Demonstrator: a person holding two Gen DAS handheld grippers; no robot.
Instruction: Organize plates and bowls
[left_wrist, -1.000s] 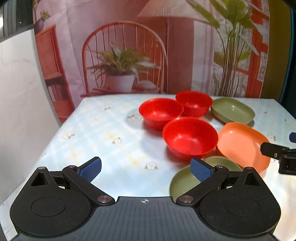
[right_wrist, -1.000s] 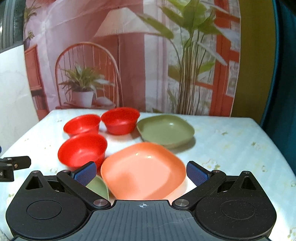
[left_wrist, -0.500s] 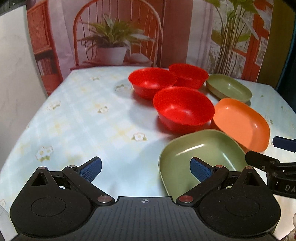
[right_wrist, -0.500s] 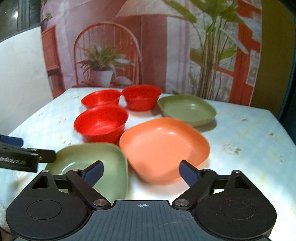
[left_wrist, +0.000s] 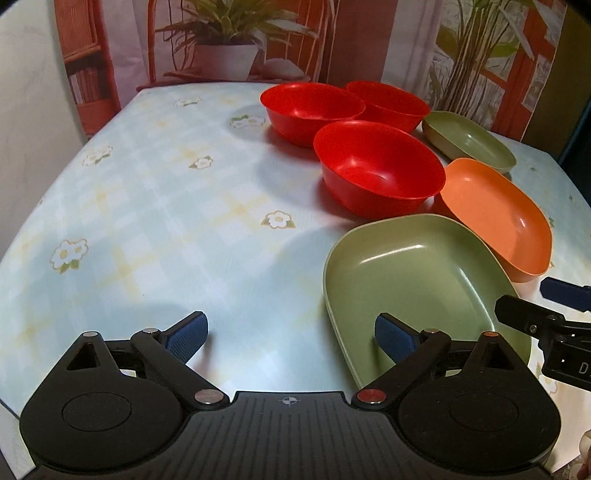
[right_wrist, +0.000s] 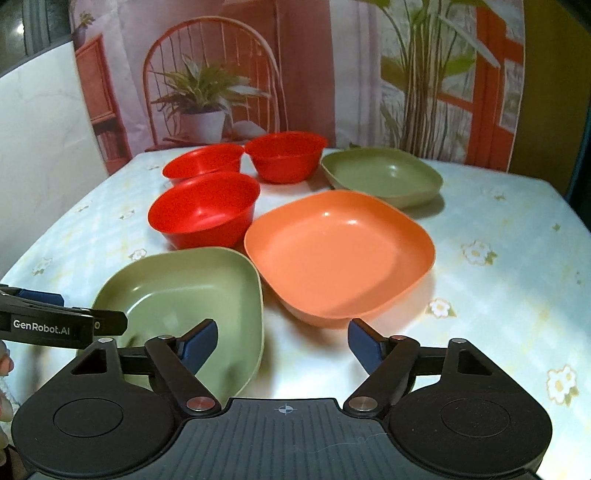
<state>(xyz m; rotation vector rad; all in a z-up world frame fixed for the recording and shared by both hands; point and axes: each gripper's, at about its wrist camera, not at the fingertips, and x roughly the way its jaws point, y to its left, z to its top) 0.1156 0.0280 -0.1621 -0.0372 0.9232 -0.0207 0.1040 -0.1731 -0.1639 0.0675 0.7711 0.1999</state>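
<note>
Three red bowls stand together: a near one (left_wrist: 380, 170) (right_wrist: 205, 208) and two behind it (left_wrist: 312, 107) (right_wrist: 284, 155). A near green plate (left_wrist: 413, 273) (right_wrist: 184, 291), an orange plate (left_wrist: 498, 214) (right_wrist: 340, 251) and a far green plate (left_wrist: 469, 142) (right_wrist: 384, 173) lie to their right. My left gripper (left_wrist: 290, 334) is open and empty, its right finger over the near green plate's edge. My right gripper (right_wrist: 282, 343) is open and empty, between the near green plate and the orange plate, its left finger over the green plate.
The table (left_wrist: 155, 206) has a pale floral cloth. A white wall (right_wrist: 40, 122) stands to the left. A printed backdrop (right_wrist: 332, 66) hangs behind the far table edge. The other gripper shows at the right edge of the left wrist view (left_wrist: 554, 325).
Both grippers have drawn back toward the near edge and tilted down. The near green plate has come fully into view. No dish has moved.
</note>
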